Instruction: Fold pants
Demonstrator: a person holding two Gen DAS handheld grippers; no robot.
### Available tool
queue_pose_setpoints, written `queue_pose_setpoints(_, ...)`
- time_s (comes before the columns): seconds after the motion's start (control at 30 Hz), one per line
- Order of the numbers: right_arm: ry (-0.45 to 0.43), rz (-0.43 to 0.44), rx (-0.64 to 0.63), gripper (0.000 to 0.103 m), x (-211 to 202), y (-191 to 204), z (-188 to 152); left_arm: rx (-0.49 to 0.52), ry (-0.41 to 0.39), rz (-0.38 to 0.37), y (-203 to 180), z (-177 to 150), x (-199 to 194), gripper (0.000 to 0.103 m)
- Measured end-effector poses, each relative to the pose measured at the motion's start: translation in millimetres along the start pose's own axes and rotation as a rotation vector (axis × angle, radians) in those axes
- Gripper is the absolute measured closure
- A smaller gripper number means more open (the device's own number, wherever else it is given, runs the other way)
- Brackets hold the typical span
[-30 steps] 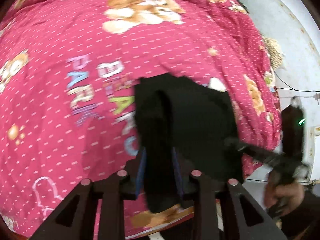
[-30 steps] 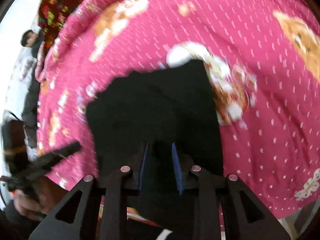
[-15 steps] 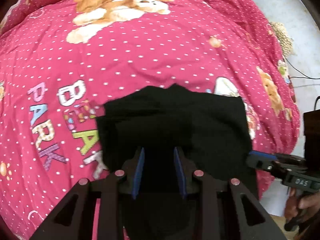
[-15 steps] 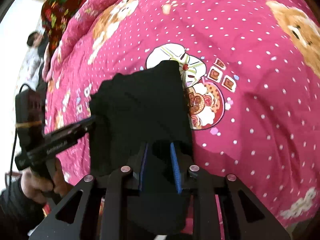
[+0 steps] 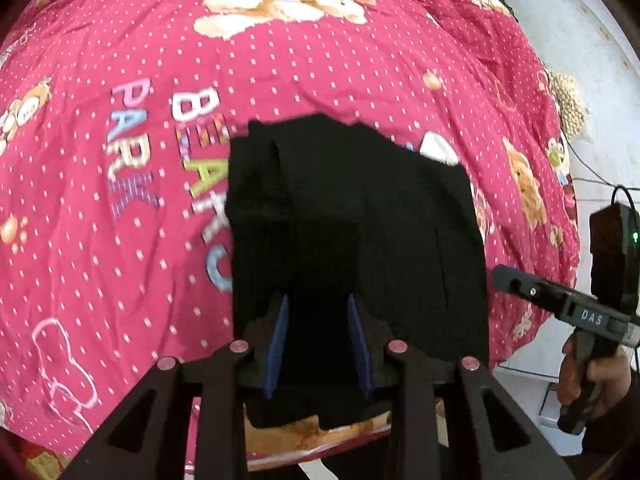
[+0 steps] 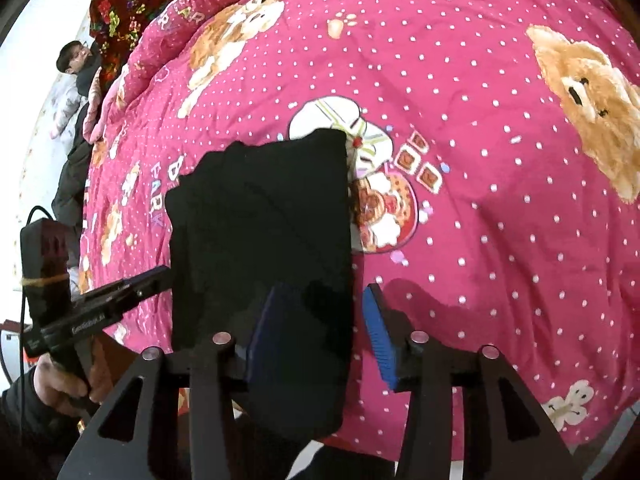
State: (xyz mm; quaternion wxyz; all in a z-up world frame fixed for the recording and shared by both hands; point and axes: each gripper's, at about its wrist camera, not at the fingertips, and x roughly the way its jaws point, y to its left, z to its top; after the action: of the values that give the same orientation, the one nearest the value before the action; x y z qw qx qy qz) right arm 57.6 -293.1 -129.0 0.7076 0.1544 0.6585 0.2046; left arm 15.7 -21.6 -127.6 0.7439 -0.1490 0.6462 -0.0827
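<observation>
Right gripper [image 6: 326, 332] has opened since half a second ago: its blue pads [image 6: 380, 336] were pinching the near edge of the pants [image 6: 260, 232] and now stand spread, with the cloth lying loose over the left pad and the right pad clear over the bedspread [image 6: 500, 160]. Left gripper [image 5: 318, 336] has barely shifted; the pants [image 5: 352, 232] fill the gap between its pads [image 5: 276, 336], but black on black hides whether they actually clamp or just straddle the fabric, so cannot tell. Pants sit as a compact dark rectangle near the front edge of the pink bear-print bedspread [image 5: 120, 240], near end hanging slightly over that edge, far edge a bit ragged and layered. Judging by the shape, the main folds look done: no loose legs are visible, only a stacked block. Probably left: release the left side, square up the uneven far edge, maybe pull the overhanging end fully onto the bed. One more fold is possible but looks unnecessary.
</observation>
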Motion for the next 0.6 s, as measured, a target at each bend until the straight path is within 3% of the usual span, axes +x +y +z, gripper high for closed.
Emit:
queue_pose_setpoints(0.33, 0.052, 0.020, 0.016, 0.058, 15.3, -2.0, -5.7, -0.053, 0.005, 0.001, 22.3, 0.5, 5.1, 0.065)
queue_pose_setpoints(0.47, 0.048, 0.022, 0.015, 0.055, 17.0, -2.8, -1.7, -0.063, -0.007, -0.041, 27.7, 7.1, 4.0, 0.055)
queue_pose_setpoints(0.6, 0.050, 0.024, 0.018, 0.054, 21.9, -3.0, 6.0, -0.094, -0.018, -0.056, 34.5, 16.6, 10.1, 0.053)
